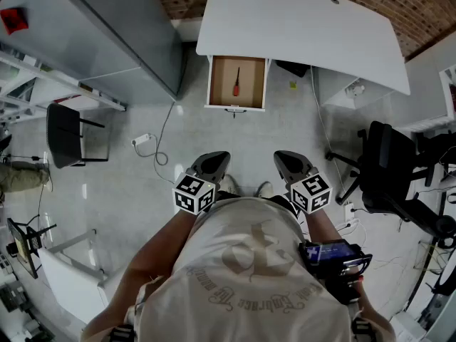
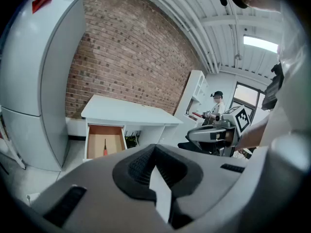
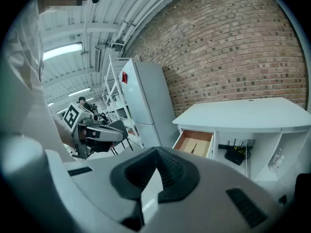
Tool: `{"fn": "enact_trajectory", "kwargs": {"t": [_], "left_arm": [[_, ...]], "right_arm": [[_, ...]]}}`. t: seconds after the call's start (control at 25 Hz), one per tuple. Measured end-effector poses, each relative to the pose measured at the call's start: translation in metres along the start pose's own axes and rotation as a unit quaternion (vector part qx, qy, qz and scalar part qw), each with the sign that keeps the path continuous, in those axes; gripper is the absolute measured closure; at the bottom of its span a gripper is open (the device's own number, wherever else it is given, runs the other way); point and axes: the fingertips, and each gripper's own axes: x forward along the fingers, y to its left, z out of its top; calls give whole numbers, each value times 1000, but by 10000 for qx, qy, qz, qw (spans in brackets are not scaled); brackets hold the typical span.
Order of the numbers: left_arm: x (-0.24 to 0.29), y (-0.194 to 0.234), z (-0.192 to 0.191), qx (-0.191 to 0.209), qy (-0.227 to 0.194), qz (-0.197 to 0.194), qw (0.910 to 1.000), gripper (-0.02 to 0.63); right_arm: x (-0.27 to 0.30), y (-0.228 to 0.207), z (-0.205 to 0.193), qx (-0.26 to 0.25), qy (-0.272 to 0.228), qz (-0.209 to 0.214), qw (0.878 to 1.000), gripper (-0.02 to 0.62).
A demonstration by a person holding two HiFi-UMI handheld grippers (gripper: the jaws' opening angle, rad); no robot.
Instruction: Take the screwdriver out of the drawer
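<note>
Both grippers empty and shut, screwdriver in the open drawer across the floor.

Red-handled screwdriver with dark shaft (image 1: 236, 83) lies loose on the brown bottom of the pulled-out white-fronted drawer (image 1: 235, 107), handle end toward the drawer front, shaft pointing back under the white desk (image 1: 299, 27). Left gripper (image 1: 211, 162) and right gripper (image 1: 291, 161) are held side by side close to the person's body, tips angled down toward the floor, well apart from the drawer. Each gripper view shows its jaws together, nothing between them. Grey fridge (image 1: 107, 34) stands left of the desk against the brick wall, black office chair (image 1: 388, 169) off to the right.
</note>
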Motion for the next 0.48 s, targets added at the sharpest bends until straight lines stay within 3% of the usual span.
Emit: {"fn": "enact_trajectory", "kwargs": {"t": [0.24, 0.48], "left_arm": [[14, -48, -6, -138, -18, 61, 9999, 586], [25, -76, -17, -161, 77, 162, 9997, 586]], "right_arm": [[-40, -5, -14, -103, 78, 196, 9997, 572], [-66, -23, -39, 74, 200, 30, 9998, 572]]}}
